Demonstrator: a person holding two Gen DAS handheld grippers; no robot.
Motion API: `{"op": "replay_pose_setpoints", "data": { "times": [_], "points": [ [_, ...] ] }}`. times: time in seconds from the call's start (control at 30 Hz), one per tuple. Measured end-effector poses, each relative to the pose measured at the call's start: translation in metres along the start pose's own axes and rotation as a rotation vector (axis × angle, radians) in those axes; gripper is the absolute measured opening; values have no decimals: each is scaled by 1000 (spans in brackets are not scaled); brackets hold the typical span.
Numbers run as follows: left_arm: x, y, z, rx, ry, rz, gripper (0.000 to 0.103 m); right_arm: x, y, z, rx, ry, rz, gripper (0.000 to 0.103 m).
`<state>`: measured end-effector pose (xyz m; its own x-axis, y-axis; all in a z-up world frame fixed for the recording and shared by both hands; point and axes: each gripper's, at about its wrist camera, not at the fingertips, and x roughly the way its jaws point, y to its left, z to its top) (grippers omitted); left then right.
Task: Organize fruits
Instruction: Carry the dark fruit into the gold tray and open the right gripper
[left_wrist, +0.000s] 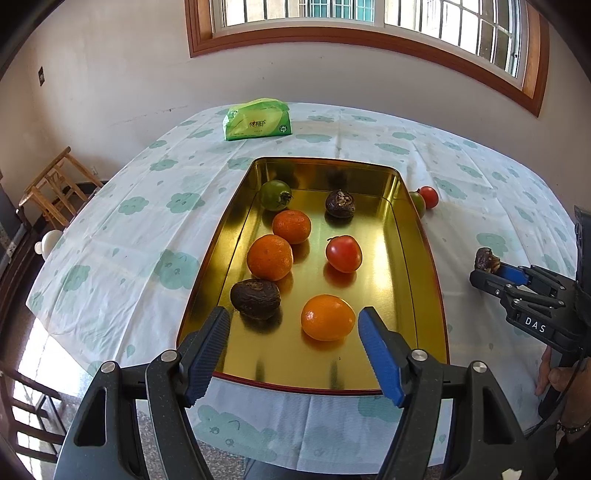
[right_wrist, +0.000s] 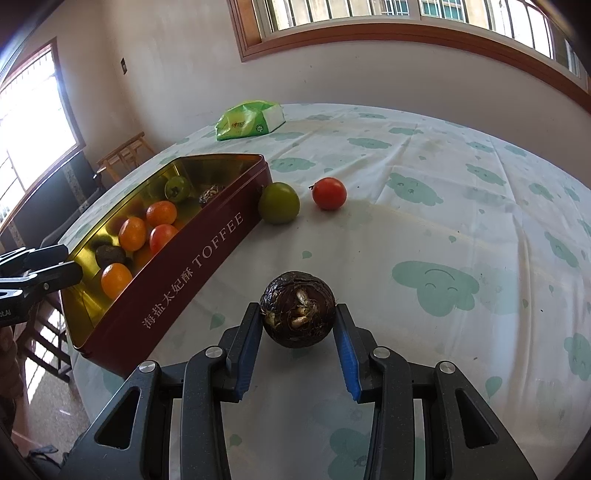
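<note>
Fruits (left_wrist: 269, 257) in tin (left_wrist: 424, 258), cloud-print tablecloth (left_wrist: 147, 206), window (left_wrist: 369, 14) behind.

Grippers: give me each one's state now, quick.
Left gripper: open, empty, over the near end of the tin.
Right gripper: shut on the dark brown fruit.

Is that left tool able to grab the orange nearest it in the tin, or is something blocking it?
Probably yes. The left tool is open and holds nothing, and the nearest orange lies just ahead of its fingers on the tin's floor, with nothing over it.
</note>
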<state>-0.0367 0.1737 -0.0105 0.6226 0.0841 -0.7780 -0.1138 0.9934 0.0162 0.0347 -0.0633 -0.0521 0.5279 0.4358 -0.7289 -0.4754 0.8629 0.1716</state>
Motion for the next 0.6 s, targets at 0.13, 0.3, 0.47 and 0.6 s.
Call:
{"op": "replay_pose_setpoints", "data": {
  "times": [0.13, 0.3, 0.47, 0.6],
  "points": [
    [0, 2, -1, -1, -2, 3, 69, -2, 4, 1, -2, 3, 5, 40],
    [0, 6, -3, -5, -2, 5, 69, -13, 17, 12, -16, -22, 28, 40],
    [-1, 10, -4, -11, -1, 10, 69, -19, 37, 30, -39, -40, 69, 40],
    [-1, 13, -6, -13, 0, 22, 69, -16, 55, 44, -57, -42, 109, 40]
  ]
}}
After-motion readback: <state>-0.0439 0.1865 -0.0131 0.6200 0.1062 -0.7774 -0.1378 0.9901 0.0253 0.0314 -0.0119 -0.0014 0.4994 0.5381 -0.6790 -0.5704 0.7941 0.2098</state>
